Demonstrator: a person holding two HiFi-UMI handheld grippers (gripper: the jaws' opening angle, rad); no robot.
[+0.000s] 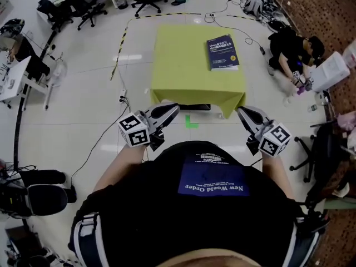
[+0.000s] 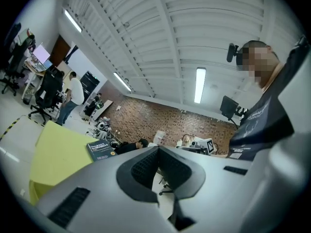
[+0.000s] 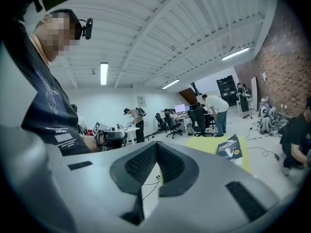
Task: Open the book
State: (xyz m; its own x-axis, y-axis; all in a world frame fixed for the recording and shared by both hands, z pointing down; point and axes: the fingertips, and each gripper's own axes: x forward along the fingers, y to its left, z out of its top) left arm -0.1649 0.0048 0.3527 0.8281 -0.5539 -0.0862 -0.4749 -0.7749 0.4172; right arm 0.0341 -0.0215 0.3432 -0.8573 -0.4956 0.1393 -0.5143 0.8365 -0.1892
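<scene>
Right, over on the far left a black wheeled office chair (image 1: pixel 83 7) stands on the pale floor, well away from everything else. Coming across, the left gripper (image 1: pixel 174 109), grey with black ribbed pads and a marker cube at its back, is held about level in front of the wearer's dark shirt, and its jaws are pressed together at the tips with nothing between them. Beyond it sits the low square table under a yellow-green cloth (image 1: pixel 178 65), with a green tape mark (image 1: pixel 191 121) on the floor just in front. And there's the dark blue paperback book (image 1: pixel 223 52), lying flat and closed, cover up, on the far right part of that table, near the right edge. Next, the right gripper (image 1: pixel 241 112), same build, jaws also closed together and empty, aimed toward the table's near right corner. Both grippers are short of the table, well apart from the book. Far right, a person in black clothes (image 1: pixel 289 52) crouches on the floor.
</scene>
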